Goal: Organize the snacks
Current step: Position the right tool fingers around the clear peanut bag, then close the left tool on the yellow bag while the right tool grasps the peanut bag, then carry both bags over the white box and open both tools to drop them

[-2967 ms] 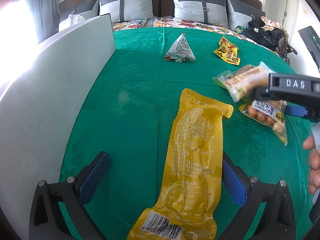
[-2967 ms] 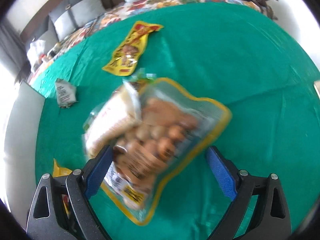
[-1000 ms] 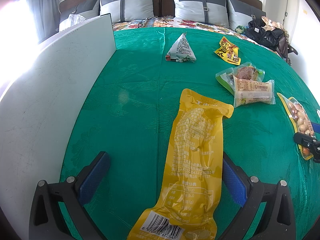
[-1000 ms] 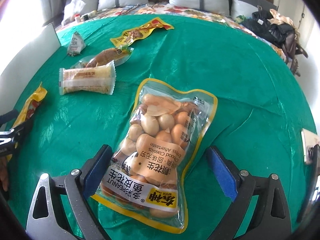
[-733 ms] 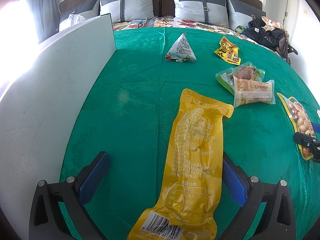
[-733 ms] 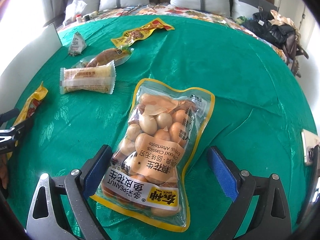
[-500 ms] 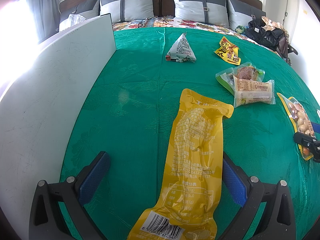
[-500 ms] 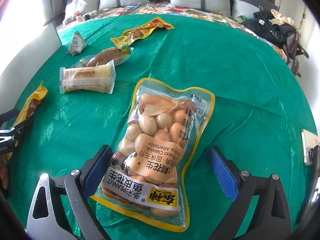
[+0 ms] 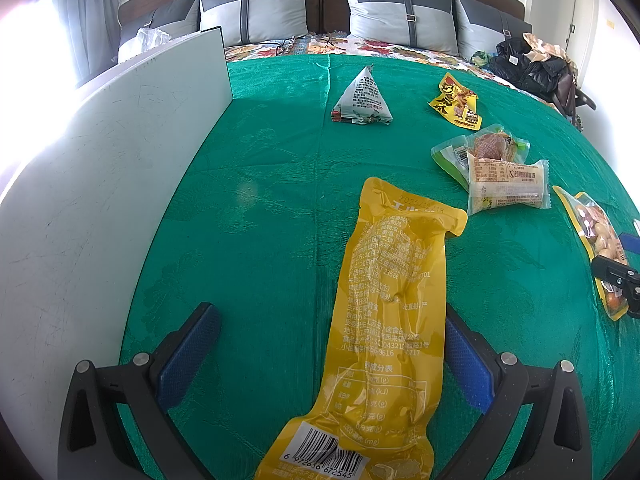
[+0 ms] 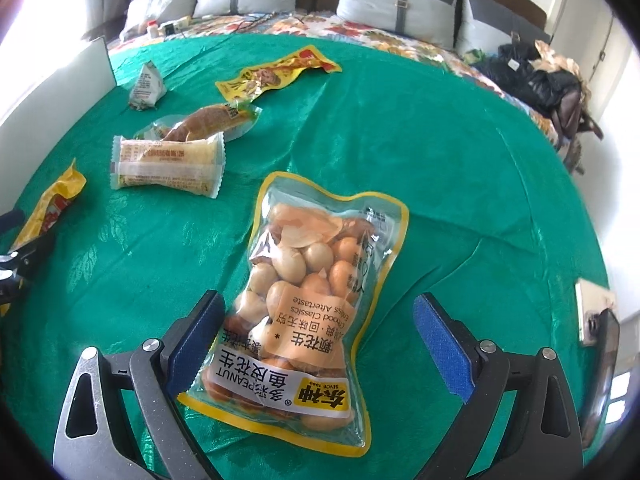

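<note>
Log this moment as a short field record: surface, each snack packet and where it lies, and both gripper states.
surface: green cloth
left gripper: open, astride the long yellow packet
right gripper: open, astride the peanut bag
cake bar: lying flat, overlapping the bread packet
triangular packet: standing, far end near the white board
yellow-red packet: flat, far end

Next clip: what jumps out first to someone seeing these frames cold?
The bright green cloth, scattered with snack packs. A clear peanut bag lies flat between the open fingers of the right gripper, and a long yellow pouch lies between those of the open left gripper. A tall white board stands along the cloth's left edge.
</note>
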{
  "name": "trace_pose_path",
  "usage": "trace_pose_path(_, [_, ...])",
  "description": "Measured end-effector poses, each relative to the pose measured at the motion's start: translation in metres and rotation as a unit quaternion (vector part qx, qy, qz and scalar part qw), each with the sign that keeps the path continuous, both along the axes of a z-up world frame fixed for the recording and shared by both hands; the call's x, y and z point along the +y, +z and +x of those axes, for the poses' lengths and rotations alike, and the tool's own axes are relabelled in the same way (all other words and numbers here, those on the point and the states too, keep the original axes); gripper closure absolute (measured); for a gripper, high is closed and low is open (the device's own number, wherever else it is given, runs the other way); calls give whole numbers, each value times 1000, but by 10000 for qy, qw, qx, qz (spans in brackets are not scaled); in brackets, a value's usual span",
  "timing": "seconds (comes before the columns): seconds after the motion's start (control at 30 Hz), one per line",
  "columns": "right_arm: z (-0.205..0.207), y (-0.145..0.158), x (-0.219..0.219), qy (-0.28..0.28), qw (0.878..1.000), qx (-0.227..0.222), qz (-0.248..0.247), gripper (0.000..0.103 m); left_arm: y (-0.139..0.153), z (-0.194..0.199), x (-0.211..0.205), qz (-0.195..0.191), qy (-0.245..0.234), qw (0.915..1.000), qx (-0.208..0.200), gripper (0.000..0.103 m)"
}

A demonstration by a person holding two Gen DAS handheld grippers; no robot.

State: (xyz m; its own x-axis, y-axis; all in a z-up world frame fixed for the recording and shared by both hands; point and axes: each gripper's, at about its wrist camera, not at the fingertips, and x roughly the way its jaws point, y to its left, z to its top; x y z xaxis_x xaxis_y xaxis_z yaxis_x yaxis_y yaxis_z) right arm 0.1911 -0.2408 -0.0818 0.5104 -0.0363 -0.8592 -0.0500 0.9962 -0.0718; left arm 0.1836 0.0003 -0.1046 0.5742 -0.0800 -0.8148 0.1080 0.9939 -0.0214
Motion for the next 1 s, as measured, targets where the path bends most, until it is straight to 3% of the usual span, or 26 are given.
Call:
trace_pose_path(0.13, [0,-2,-28,-455,9955,198,805,6,0,0,0,-1,0,10000,0,0])
trace_pose_path(0.27, [-6,10,-45,-666,9897,-23,1270,6,0,0,0,5,-1,10000,-1,0])
trace_pose_path(0.4, [7,13,-31,-583,9928,29,1047,6,0,1,0,41,57,10000,34,0])
trace_pose_path(0.53, [24,-1,-6,-278,9966,534,564,7,3,6,-6,78,8,9983,571,1])
trace_pose_path(0.57, [25,-4,-3,-273,9969,615,398,9,5,6,-9,94,-64,9977,675,4])
trace_pose_path(0.6, [22,-4,-4,-343,9970,590,374,16,9,5,-10,88,-159,9974,690,24])
trace_pose_path(0.63, [17,0,-9,-472,9968,472,444,46,15,3,-14,92,-351,9970,690,59])
trace_pose_path(0.7, [4,8,-18,-726,9943,454,642,47,18,-1,-16,325,-462,9952,803,57])
trace_pose_path(0.77, [-18,19,-30,-820,9872,260,1344,47,20,-11,-4,-104,-459,9952,857,57])
trace_pose_path(0.87, [-57,23,-49,-1002,9550,16,2792,47,27,-32,22,-1032,-196,9904,903,58])
trace_pose_path(0.93, [-78,16,-53,-1169,9422,1,3139,47,36,-49,36,-1628,-109,9825,902,59])
trace_pose_path(1.0, [-88,11,-46,-1213,9461,83,3002,47,50,-68,47,-2008,-93,9759,849,59])
